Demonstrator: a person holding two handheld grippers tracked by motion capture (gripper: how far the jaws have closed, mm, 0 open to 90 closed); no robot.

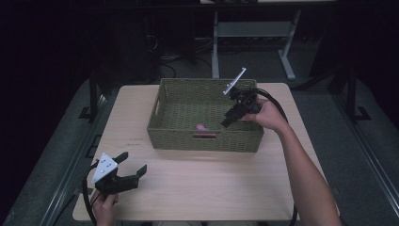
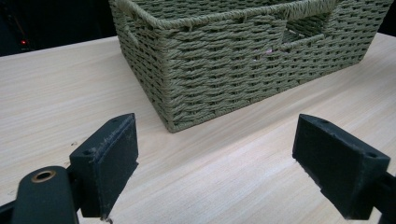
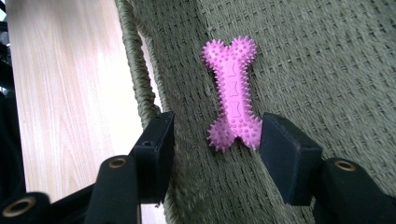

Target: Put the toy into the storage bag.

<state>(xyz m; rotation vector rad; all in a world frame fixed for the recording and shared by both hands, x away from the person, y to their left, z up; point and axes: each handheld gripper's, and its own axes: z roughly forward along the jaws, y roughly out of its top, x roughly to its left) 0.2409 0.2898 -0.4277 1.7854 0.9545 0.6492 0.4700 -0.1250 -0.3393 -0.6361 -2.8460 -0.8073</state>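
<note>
The right gripper point(image 3: 214, 144) is hanging released, jaws spread, over the pink bone toy point(image 3: 232, 93) lying just ahead in the basket point(image 1: 160, 127). The left gripper point(image 1: 128, 165) is idling open. Grasping apparently remains.

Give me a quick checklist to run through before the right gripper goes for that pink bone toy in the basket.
1. Right gripper open: ok, its jaws stand apart.
2. Pink spiky bone toy between the jaw lines: ok, its near end sits between them in the right gripper view.
3. Toy free of the jaws: ok, it lies on the floor of the woven basket and is not pinched.
4. Clearance from the basket's near wall: cannot tell, one jaw appears close to the rim.
5. Left gripper out of the way: ok, open over the wooden table, apart from the basket.
6. Nothing else in the basket to snag: ok in the high view.
</note>
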